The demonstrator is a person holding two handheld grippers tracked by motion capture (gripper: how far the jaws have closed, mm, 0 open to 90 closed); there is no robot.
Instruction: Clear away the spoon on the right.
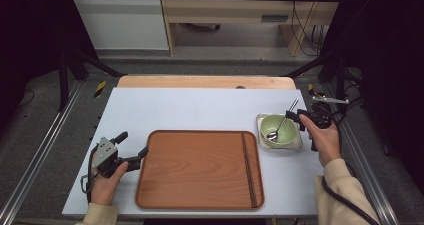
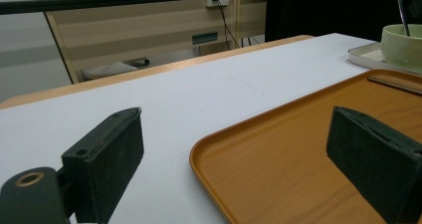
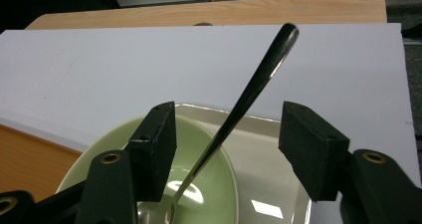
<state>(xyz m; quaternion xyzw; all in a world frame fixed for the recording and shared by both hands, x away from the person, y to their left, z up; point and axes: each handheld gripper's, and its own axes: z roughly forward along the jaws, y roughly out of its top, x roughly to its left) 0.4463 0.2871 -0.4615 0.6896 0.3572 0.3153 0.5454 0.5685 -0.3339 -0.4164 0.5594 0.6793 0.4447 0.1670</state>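
Note:
A pale green bowl [image 1: 278,130] stands on a small white square plate [image 1: 298,146] at the table's right side. A metal spoon [image 1: 281,121] leans in the bowl, handle pointing up and back. My right gripper [image 1: 299,116] is open just right of the bowl; in the right gripper view its fingers [image 3: 154,144] stand either side of the spoon handle [image 3: 249,92] without touching it. My left gripper [image 1: 134,149] is open at the left edge of the brown wooden tray [image 1: 200,200], one finger [image 2: 370,159] over the tray's corner [image 2: 234,159] and the other over the table.
A thin dark pair of chopsticks [image 1: 248,167] lies along the tray's right side. The white table top [image 1: 200,107] is bare behind the tray. Black frame bars and cables stand around the table edges.

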